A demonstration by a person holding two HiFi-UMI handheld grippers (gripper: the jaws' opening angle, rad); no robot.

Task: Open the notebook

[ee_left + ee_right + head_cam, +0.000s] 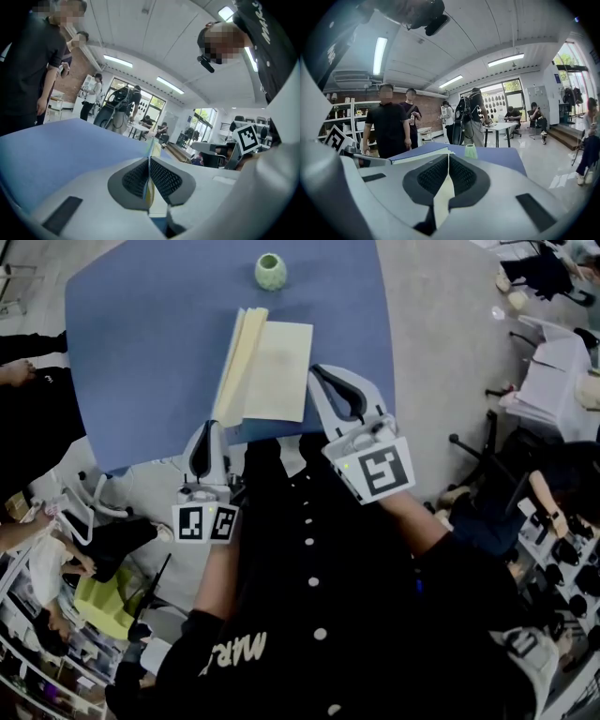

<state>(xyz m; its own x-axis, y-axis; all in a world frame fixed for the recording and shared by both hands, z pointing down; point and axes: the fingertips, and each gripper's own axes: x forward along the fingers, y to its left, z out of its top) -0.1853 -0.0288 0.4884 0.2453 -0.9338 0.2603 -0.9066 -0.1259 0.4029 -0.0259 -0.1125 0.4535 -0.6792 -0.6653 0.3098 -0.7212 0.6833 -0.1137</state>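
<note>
2 grippers flank the notebook point(277, 371), which lies open on the blue table point(141, 334), cream pages up, with a small green vase point(270, 271) beyond it. the left gripper point(207, 427) pinches the raised left leaves at their near corner. the right gripper point(317, 373) has its jaws pressed together just beside the right page's edge.

White letters are printed low on the person's black shirt point(234, 650), at the near edge; I can make out only "MAR", and the rest is unclear. The left cube point(206, 522) and the right cube point(380, 470) each carry black-and-white square code markers.
</note>
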